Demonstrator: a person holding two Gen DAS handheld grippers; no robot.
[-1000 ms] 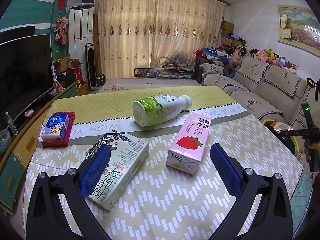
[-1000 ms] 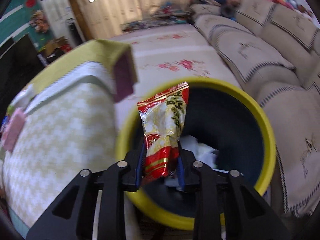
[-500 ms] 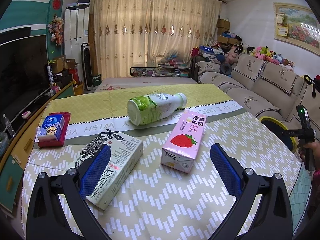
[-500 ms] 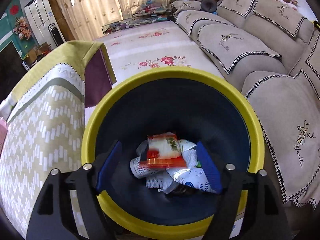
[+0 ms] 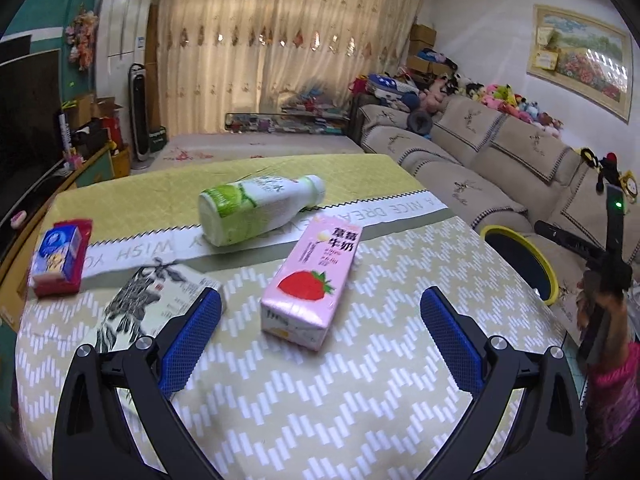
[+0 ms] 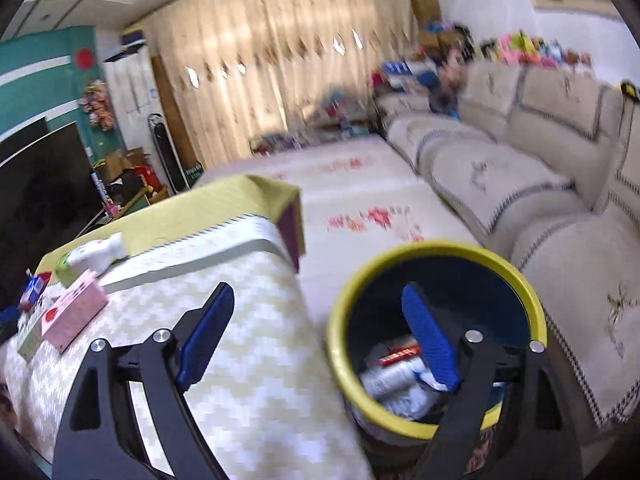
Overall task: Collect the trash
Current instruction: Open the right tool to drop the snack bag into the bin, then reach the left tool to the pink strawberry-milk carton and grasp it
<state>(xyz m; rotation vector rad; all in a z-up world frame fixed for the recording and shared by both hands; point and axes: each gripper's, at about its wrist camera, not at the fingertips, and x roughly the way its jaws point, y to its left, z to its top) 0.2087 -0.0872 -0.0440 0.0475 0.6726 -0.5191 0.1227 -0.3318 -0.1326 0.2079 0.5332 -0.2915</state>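
Observation:
My left gripper (image 5: 320,336) is open and empty above the table, just short of a pink strawberry milk carton (image 5: 312,280) that lies flat. A pale tea carton (image 5: 152,304) lies at my left finger, and a green-and-white bottle (image 5: 256,208) lies on its side behind. My right gripper (image 6: 320,336) is open and empty, above the table's edge and the yellow-rimmed bin (image 6: 436,252). Wrappers, one red (image 6: 400,356), lie in the bin. The bin also shows in the left wrist view (image 5: 516,236). The pink carton shows in the right wrist view (image 6: 74,316).
A blue-and-red tissue pack (image 5: 60,256) sits at the table's left edge. A beige sofa (image 5: 500,152) runs along the right, close behind the bin. A TV (image 5: 28,120) stands on the left. The table wears a yellow-green patterned cloth (image 5: 360,400).
My right gripper opened and dropped the red snack wrapper into the bin, then lifted and swung left toward the table. My left gripper drifted slightly closer to the pink carton.

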